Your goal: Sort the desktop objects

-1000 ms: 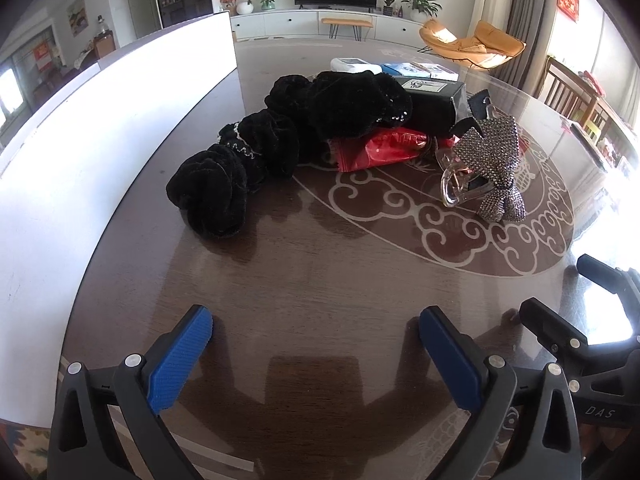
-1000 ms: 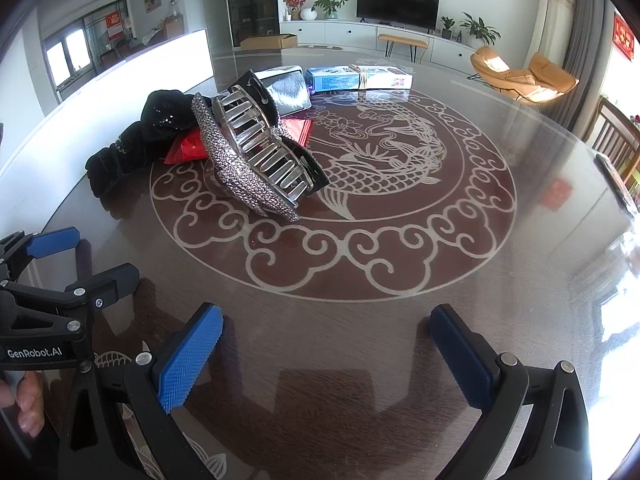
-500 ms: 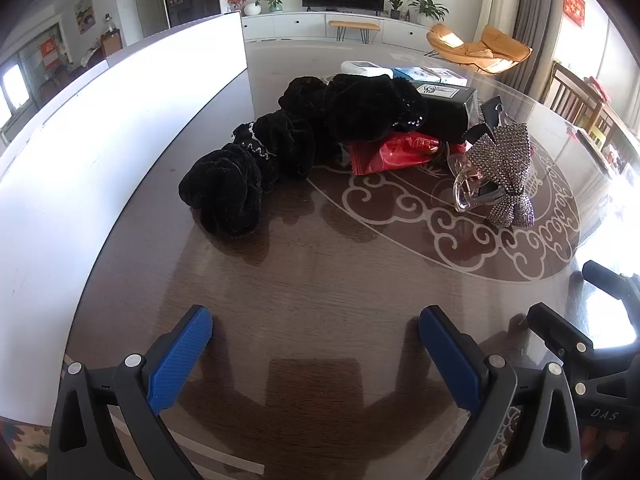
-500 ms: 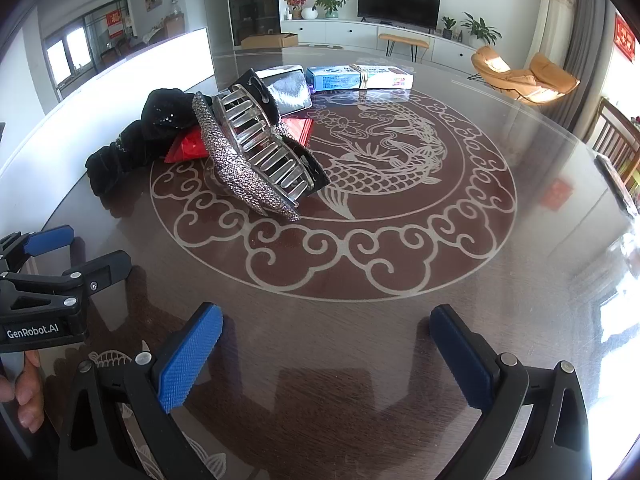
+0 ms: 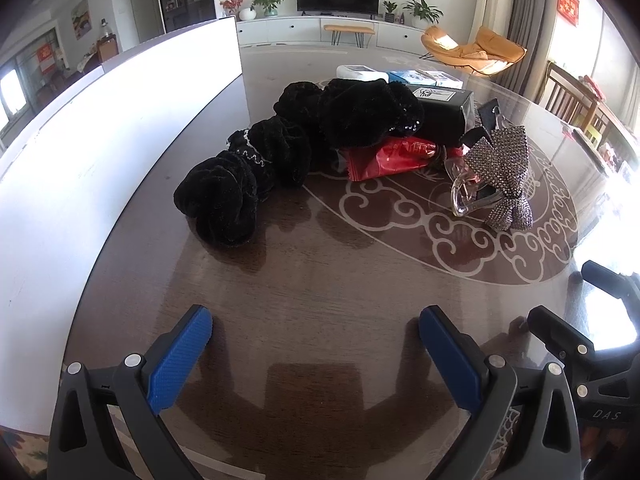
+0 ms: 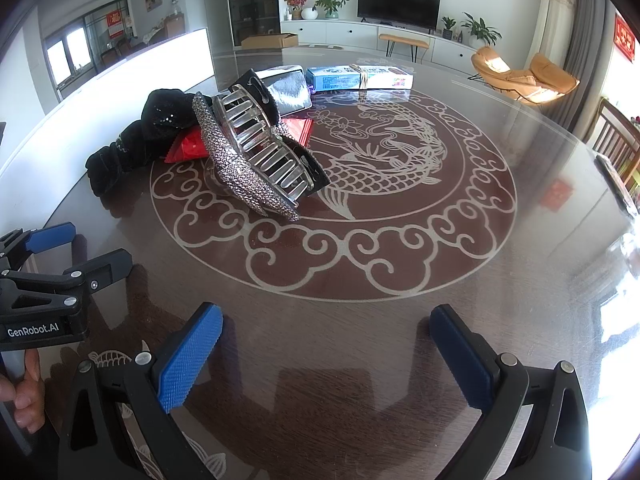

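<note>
The rhinestone hair claw (image 6: 256,160) lies ahead and left of the right gripper (image 6: 326,344), its long axis running diagonally away toward the black scrunchies (image 5: 276,156). The left gripper (image 5: 316,344) faces those scrunchies (nearer to it). Both grippers hang spread wide and empty above the table (image 6: 400,320).

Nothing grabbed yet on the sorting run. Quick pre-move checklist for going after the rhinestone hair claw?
1. Left gripper open and empty: ok.
2. Right gripper open and empty: ok.
3. Rhinestone hair claw in view of both cameras: ok.
4. Claw free of the pile: not ok, it leans on the red packet and the black box.
5. Bare table between right gripper and claw: ok.
6. Drop-off spot for the claw: cannot tell.
</note>
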The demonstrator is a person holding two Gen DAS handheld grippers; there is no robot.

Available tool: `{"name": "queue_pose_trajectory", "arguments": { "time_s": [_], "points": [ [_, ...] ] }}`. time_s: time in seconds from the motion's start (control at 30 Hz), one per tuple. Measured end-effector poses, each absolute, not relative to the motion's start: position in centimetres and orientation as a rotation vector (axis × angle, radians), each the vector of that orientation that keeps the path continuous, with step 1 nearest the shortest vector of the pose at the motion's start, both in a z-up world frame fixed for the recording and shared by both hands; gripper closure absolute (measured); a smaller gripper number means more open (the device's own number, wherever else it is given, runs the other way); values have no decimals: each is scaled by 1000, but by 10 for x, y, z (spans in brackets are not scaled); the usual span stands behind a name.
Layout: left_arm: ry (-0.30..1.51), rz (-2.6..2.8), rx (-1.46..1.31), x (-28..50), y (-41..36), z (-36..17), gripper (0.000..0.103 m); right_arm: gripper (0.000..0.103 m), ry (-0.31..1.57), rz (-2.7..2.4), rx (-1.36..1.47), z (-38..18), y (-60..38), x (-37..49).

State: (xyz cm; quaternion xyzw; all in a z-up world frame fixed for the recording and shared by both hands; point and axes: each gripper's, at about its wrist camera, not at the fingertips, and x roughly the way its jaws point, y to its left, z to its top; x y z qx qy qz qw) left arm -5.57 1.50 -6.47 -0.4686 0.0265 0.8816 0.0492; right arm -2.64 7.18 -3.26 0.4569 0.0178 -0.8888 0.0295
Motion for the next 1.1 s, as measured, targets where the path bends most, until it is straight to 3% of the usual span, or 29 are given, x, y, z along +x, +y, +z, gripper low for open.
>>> {"name": "queue_pose_trajectory", "arguments": {
  "time_s": [1.1],
  "points": [
    [82,2691,-1407,-50,12,-65,0,0,57,-2741,1409,-33,71,-27]
  ]
}}
